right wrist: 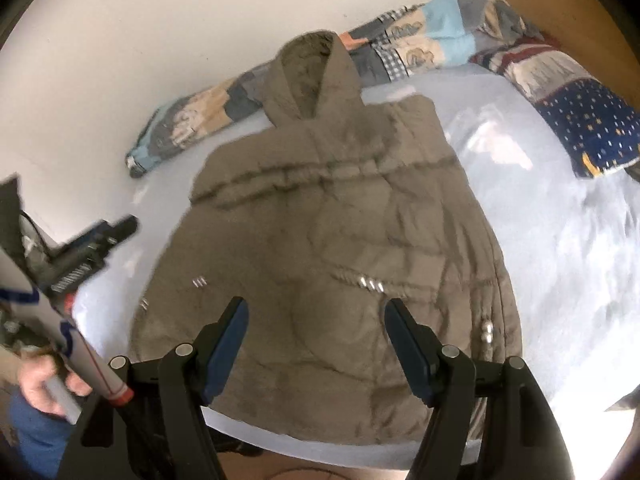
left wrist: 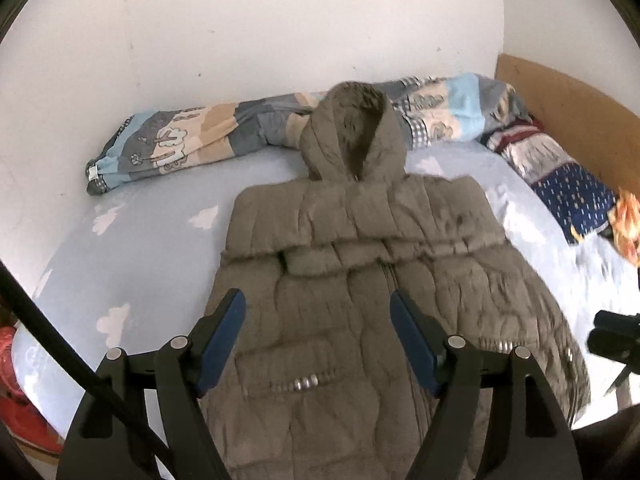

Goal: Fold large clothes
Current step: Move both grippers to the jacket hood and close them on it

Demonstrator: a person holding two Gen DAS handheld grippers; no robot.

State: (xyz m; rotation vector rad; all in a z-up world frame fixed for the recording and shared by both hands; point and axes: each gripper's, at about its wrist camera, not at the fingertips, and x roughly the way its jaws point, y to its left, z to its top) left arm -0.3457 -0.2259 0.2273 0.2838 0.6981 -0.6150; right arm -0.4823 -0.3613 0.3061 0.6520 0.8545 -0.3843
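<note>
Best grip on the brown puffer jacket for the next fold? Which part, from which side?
Take the jacket at its bottom hem, one hand-held gripper per corner, coming from the near bed edge. It lies flat, front up, sleeves already folded across the chest, hood pointing at the wall, so the hem is the free near edge. Both grippers look open and empty.

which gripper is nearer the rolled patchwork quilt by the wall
Left, judging by the views. The left gripper hangs over the coat's left half, on the patchwork quilt's side; the right gripper hangs over its right half.
</note>
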